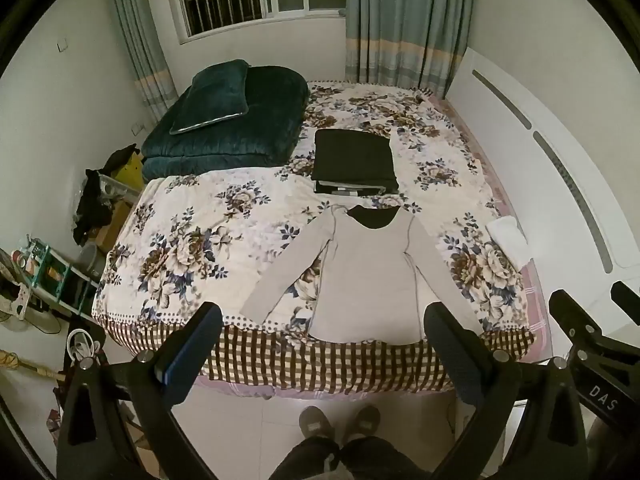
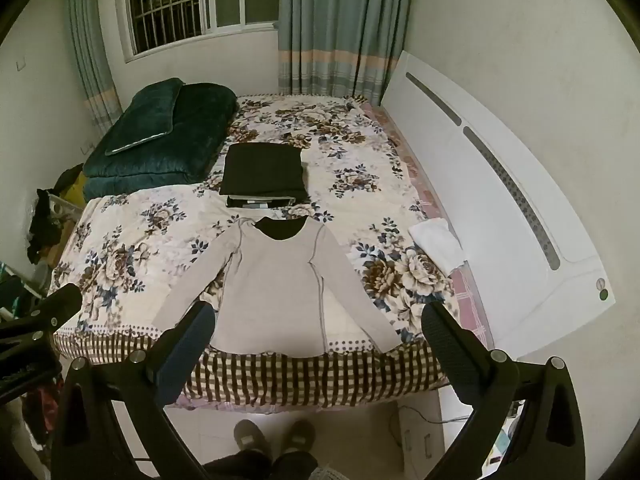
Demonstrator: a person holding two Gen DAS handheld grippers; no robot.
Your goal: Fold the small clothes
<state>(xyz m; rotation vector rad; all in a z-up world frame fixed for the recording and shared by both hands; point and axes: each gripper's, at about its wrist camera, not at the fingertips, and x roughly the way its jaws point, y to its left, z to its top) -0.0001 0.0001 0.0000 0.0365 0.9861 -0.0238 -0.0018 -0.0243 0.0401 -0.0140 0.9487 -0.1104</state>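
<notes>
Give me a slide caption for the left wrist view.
Open left tongs hover before a grey long-sleeved top spread flat on the floral bedspread.

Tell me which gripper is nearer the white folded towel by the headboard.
Right, as far as these views show. The right gripper hangs off the bed's near edge, towel ahead to its right. The left gripper sits further left.

On the bed (image 2: 360, 152): one gray shirt (image 2: 276, 276), one pile of black clothes (image 2: 262, 174), one white towel (image 2: 438, 246), one green blanket (image 2: 160, 140).
</notes>
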